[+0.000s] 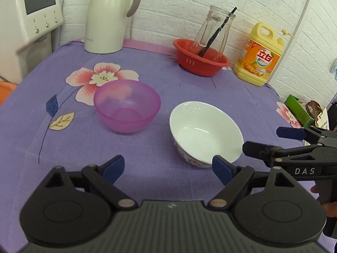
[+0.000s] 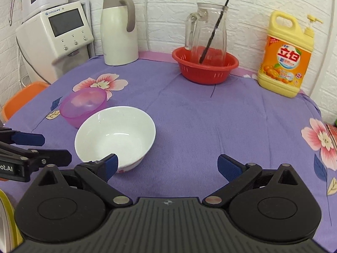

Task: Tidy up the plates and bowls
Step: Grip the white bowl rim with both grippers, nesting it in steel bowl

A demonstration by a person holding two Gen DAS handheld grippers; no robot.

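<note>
Two bowls stand upright on the table (image 2: 189, 116), which is draped in a purple floral cloth: a glossy white ceramic bowl with a patterned outer wall (image 1: 205, 132), and a translucent pink plastic bowl (image 1: 126, 105) just beside it, on the side toward the white thermos jug (image 1: 109, 16). The bowls are apart, with a strip of cloth between them. No plate can be clearly made out in either view.

Taking the white ceramic bowl as landmark: the left gripper (image 1: 166, 168) sits on its near side, offset toward the pink bowl. Its fingers (image 1: 221, 169) are spread wide and hold nothing; one pad overlaps the bowl's near rim in the left wrist view, contact not certain.

The right gripper (image 2: 166, 167) comes from the opposite flank. Fingers (image 2: 110, 166) also wide apart and empty; one pad overlaps the bowl's near wall, contact again uncertain.

Judgement: both grippers are about equally near the white bowl, and the left alone is well placed for the pink one. Round bowls have no long axis, so the grasp depends on straddling a rim wall.
</note>
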